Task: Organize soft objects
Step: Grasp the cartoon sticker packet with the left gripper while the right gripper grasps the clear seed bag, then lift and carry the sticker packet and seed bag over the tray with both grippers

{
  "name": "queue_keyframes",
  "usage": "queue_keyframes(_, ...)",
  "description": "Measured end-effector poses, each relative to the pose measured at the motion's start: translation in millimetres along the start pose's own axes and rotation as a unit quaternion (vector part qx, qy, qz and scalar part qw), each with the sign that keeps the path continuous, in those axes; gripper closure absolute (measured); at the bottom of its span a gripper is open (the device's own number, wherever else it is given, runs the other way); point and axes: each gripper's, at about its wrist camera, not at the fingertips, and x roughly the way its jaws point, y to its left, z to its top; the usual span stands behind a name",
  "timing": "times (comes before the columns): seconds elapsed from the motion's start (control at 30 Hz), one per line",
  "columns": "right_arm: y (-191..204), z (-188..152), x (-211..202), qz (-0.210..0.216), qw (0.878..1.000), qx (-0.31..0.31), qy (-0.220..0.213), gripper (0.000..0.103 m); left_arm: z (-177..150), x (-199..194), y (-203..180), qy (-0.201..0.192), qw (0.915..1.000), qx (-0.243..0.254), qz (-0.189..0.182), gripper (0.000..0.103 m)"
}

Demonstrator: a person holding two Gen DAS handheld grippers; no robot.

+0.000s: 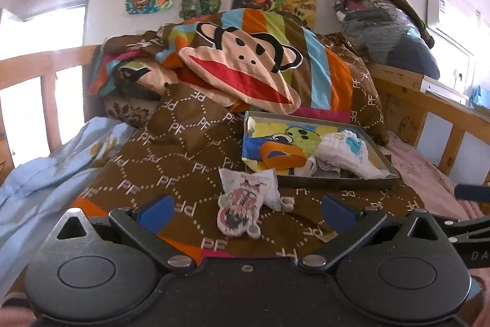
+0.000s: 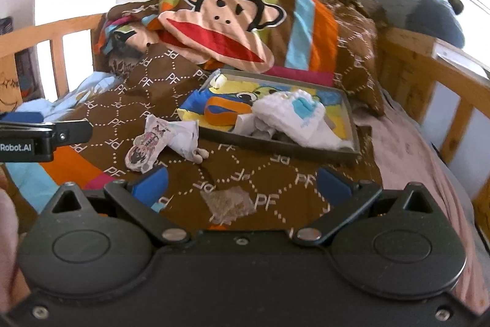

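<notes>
A white soft item with a pink cartoon print [image 1: 240,204] [image 2: 159,140] lies on the brown quilt, just in front of a grey tray [image 1: 340,181] [image 2: 275,146]. The tray holds a colourful frog-print cloth [image 1: 275,140], an orange band [image 1: 281,157] and a crumpled white cloth with a blue patch [image 1: 346,152] [image 2: 294,115]. My left gripper [image 1: 248,212] is open, its blue pads either side of the cartoon item without touching it. My right gripper [image 2: 242,183] is open and holds nothing, low over the quilt above a small greyish scrap [image 2: 228,203].
A monkey-face pillow [image 1: 242,66] and a striped quilt are heaped behind the tray. Wooden bed rails [image 1: 441,109] [image 2: 428,63] run along both sides. Bundled clothes [image 1: 389,29] sit on the back right corner. Light blue sheet [image 1: 46,170] lies left, pink sheet [image 2: 410,161] right.
</notes>
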Motion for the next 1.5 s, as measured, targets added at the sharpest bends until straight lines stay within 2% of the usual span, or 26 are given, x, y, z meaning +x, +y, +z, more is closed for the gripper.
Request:
queue_keyframes(0.23,1,5,58,0.03,0.999,-0.022,0.024,0.0,6,53,10,-0.001,0.9991,0.037,-0.023,0.001)
queue_keyframes(0.5,5,-12,113,0.057,0.995,-0.019,0.079,0.0,-1,121,25,0.063,0.9951,0.036,-0.067,0.001)
queue_keyframes(0.6,5,-17,128,0.069,0.993,-0.016,0.095,0.0,-7,146,28,0.092,0.9928,0.03,-0.071,0.001)
queue_keyframes(0.83,11,-34,150,0.095,0.987,-0.009,0.13,0.0,-14,181,35,0.123,0.9884,0.016,-0.087,0.001)
queue_keyframes(0.93,7,-38,159,0.098,0.985,0.006,0.139,0.0,-17,190,38,0.135,0.9867,0.001,-0.091,0.005)
queue_keyframes(1.07,-6,-41,172,0.109,0.982,0.047,0.15,0.001,-17,192,39,0.14,0.9851,-0.002,-0.1,0.017)
queue_keyframes(1.17,-13,-41,175,0.114,0.98,0.064,0.15,0.008,-17,193,38,0.148,0.9832,-0.001,-0.107,0.03)
queue_keyframes(1.23,-15,-41,176,0.122,0.979,0.069,0.151,0.01,-18,192,38,0.153,0.9823,-0.001,-0.108,0.035)
queue_keyframes(1.27,-15,-41,176,0.122,0.979,0.067,0.153,0.015,-18,192,37,0.155,0.982,0.0,-0.108,0.039)
queue_keyframes(1.5,-9,-41,174,0.132,0.978,0.045,0.156,0.037,-21,186,33,0.168,0.9783,-0.003,-0.121,0.04)
